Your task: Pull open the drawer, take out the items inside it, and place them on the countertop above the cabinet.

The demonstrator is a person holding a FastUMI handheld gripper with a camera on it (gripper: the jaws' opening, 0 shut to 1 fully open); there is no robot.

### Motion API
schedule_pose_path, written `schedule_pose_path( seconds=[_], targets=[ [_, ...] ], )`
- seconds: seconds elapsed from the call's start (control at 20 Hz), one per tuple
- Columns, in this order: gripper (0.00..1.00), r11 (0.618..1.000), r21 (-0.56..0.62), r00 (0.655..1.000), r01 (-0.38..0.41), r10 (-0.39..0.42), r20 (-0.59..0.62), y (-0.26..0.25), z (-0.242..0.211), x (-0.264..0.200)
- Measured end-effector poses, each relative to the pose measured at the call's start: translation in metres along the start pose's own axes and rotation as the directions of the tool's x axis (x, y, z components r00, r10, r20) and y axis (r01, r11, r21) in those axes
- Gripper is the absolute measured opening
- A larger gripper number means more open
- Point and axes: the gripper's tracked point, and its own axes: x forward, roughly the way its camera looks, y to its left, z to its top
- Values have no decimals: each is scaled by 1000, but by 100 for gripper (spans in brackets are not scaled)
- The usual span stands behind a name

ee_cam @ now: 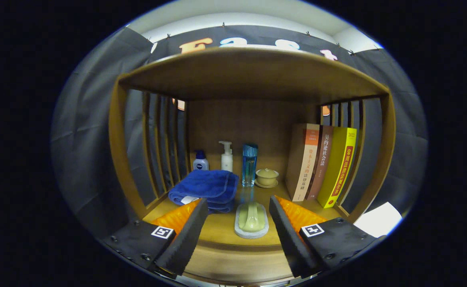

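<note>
Pale green brush (pixel 251 218) flat on countertop (pixel 217 229), beside folded blue towel (pixel 207 187).

books (pixel 323 165) 3 | bottles (pixel 249 164) 3 | towel (pixel 206 188) 1 | lidded cup (pixel 266 177) 1 | soap dish (pixel 251 219) 1

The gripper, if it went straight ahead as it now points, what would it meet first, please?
Probably the green brush lying on the countertop, between the open fingers of the gripper. Beyond it stands the blue bottle; depth is hard to judge here.
</note>
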Motion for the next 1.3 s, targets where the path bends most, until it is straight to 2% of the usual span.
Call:
schedule_pose_path(
  seconds=[0.35, 0.85, 1.0, 1.15, 1.3],
  targets=[
    [100, 999, 49, 995, 17, -21, 94, -3, -4, -68],
    [100, 985, 91, 964, 147, -163, 208, -35, -37, -159],
    [99, 974, 89, 953, 211, -225, 204, -52, -69, -174],
    [99, 974, 106, 963, 201, -216, 160, -55, -92, -168],
    [99, 973, 116, 962, 198, -216, 166, -62, -93, -167]
  ],
)
